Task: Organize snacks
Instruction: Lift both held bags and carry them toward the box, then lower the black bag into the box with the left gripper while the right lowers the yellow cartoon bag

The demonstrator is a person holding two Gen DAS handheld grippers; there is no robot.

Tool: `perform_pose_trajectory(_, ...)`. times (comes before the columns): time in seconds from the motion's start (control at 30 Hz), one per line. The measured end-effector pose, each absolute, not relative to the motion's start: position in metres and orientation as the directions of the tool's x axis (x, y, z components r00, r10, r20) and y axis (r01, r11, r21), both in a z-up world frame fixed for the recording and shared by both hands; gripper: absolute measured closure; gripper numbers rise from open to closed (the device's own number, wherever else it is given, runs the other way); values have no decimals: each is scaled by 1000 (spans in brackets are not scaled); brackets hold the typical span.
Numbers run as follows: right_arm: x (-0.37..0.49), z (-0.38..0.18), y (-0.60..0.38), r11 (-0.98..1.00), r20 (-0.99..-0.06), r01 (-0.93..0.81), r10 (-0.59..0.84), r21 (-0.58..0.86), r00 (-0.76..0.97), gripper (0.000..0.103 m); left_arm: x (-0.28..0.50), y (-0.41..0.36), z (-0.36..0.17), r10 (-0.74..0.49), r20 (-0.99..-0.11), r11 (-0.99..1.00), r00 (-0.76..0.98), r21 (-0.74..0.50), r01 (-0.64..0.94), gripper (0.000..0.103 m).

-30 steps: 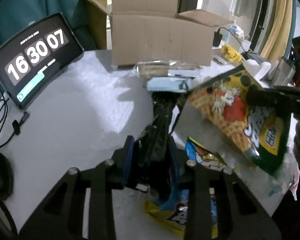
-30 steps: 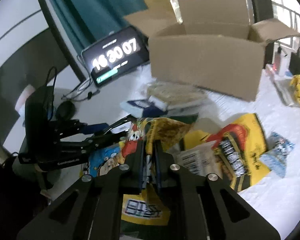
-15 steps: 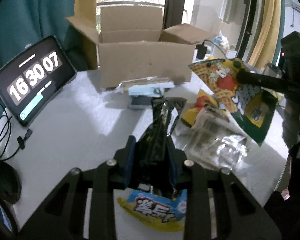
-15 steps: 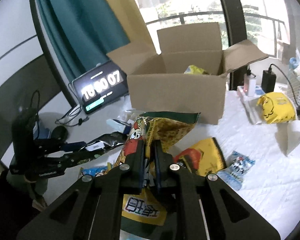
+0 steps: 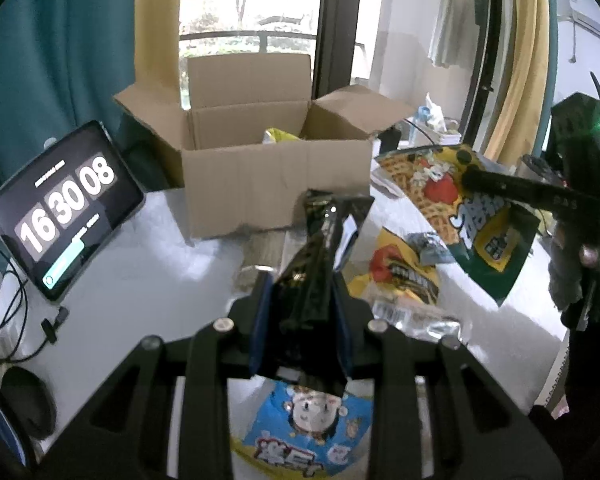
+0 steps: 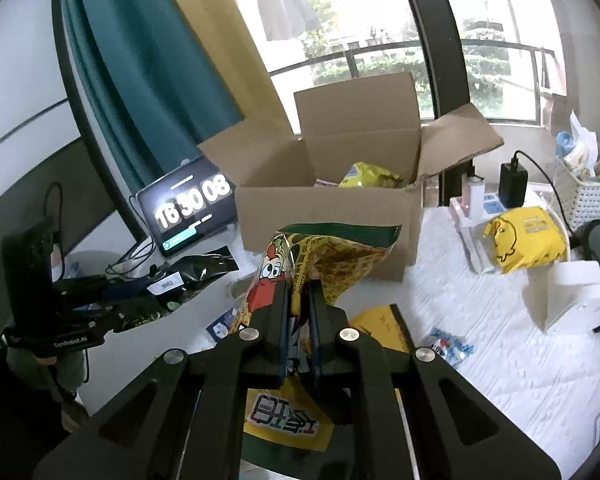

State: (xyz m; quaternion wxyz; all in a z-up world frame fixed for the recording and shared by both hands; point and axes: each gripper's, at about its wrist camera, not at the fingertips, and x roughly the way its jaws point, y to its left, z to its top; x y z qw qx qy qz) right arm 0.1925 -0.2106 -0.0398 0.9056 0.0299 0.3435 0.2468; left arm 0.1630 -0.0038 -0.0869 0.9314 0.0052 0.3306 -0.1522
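My left gripper (image 5: pixel 300 280) is shut on a black snack bag (image 5: pixel 320 256) and holds it up in front of the open cardboard box (image 5: pixel 276 188). My right gripper (image 6: pixel 298 292) is shut on a yellow and green waffle snack bag (image 6: pixel 332 256), raised near the box (image 6: pixel 332 216). A yellow bag (image 6: pixel 370 176) lies inside the box. In the left wrist view the waffle bag (image 5: pixel 460 216) hangs at the right. In the right wrist view the black bag (image 6: pixel 188 280) shows at the left.
A tablet clock (image 5: pixel 60 208) leans left of the box with cables beside it. Loose snacks lie on the white table: a yellow-red bag (image 5: pixel 404 272), a blue cartoon bag (image 5: pixel 312 432), a small blue packet (image 6: pixel 448 346). A yellow pack (image 6: pixel 524 236) and white basket (image 6: pixel 584 196) sit right.
Both grippers have lifted their bags off the table and moved toward the box; the box's inside now shows. The clock went from 16:30:07 to 16:30:08.
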Motion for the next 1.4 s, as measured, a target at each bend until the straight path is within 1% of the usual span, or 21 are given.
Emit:
perform_pose_trajectory(0.3,212,-28,-220,882,-587,-420,459,213,667,93,190,3,-72,-241,-583,967,776,-73,245,73)
perform_pose_trajectory(0.57,240,-24,-222,889,-577,-413,447,200,683,93,224,9,-65,-225,-560,973,797,-81,217,73)
perform_pose_trajectory(0.97,302,-19,-219,906,-557,-390,410,162,722,93,281,19,-51,-172,-506,985,845,-68,160,73)
perform_pose_trajectory(1.2,345,-16,-216,909,-543,-379,408,171,734,93,322,28,-47,-145,-484,989,863,-74,124,73)
perform_pose_trajectory(1.4,385,-19,-206,909,-542,-381,407,166,735,93,357,33,-51,-123,-489,992,864,-71,101,73)
